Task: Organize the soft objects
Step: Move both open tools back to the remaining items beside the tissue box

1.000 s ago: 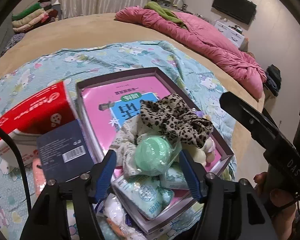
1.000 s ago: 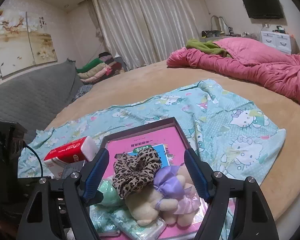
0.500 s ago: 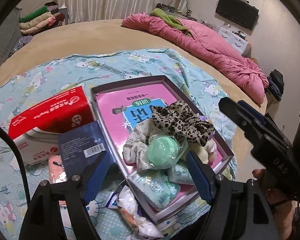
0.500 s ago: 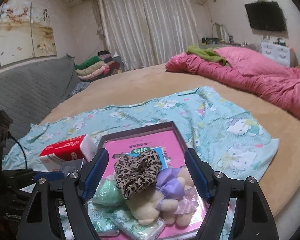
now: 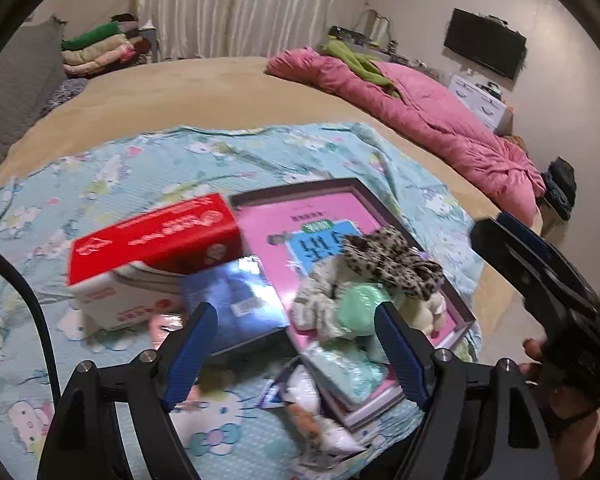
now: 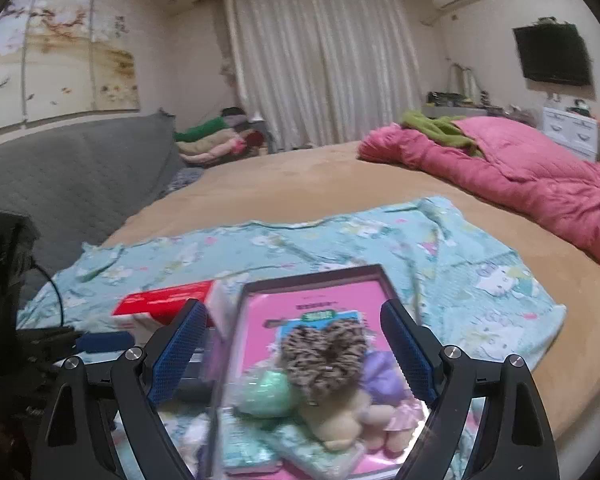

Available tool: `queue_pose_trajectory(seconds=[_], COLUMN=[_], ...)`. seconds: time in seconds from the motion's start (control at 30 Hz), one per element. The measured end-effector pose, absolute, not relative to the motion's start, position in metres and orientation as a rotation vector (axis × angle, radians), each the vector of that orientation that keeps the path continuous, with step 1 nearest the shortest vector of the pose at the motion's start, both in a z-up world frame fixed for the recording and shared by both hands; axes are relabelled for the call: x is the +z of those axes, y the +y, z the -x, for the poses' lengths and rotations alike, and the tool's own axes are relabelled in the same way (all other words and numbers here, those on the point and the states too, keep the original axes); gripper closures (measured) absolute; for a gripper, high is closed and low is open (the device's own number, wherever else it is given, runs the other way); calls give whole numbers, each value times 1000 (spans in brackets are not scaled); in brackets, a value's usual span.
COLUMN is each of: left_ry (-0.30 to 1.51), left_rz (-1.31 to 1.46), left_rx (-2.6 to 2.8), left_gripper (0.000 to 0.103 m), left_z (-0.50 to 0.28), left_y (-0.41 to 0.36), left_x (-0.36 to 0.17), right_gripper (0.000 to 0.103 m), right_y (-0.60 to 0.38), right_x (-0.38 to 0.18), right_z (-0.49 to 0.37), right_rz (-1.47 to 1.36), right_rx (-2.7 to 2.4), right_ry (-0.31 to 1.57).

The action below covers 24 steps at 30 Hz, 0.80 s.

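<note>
A shallow box [image 5: 342, 185] with a pink lining lies on the cartoon-print blue sheet [image 5: 140, 168]. Piled at its near end are a leopard scrunchie [image 5: 392, 256], a green ball [image 5: 360, 308], a cream plush toy [image 6: 340, 412] with a purple bow, and teal tissue packs [image 5: 348, 372]. My left gripper [image 5: 294, 312] hovers above and short of the pile; its jaws are opening with nothing between the pads. My right gripper [image 6: 294, 308] also hangs above the pile, jaws opening and holding nothing.
A red and white tissue box [image 5: 152, 240] and a dark blue box [image 5: 236, 304] sit left of the shallow box. Small packets [image 5: 308, 396] lie by its near corner. A pink quilt [image 6: 520, 176] covers the far right of the tan bed; a grey headboard [image 6: 60, 168] stands at the left.
Both grippers have drawn back and upward from the pile, and their jaws have spread wider. The soft things stay where they were in the box.
</note>
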<state>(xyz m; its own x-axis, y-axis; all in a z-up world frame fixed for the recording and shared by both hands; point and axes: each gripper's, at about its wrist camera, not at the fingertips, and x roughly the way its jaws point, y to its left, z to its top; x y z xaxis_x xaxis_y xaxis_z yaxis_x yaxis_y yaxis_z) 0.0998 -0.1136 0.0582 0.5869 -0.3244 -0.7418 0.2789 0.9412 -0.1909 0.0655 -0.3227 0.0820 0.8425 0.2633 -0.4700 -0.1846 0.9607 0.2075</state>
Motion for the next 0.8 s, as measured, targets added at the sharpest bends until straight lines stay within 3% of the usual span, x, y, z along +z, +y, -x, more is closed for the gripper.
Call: queue_pose_trajectory(seconds=[0.8], left_ry=[878], left_rz=[137], left_rx=[-255], left_gripper=[23], left_z=[-84], left_y=[-30], left_x=[56], right_gripper=[13], right_y=[-220], right_x=[52], right_z=[-19], right_rz=[17], right_rx=[401], right_ry=[783])
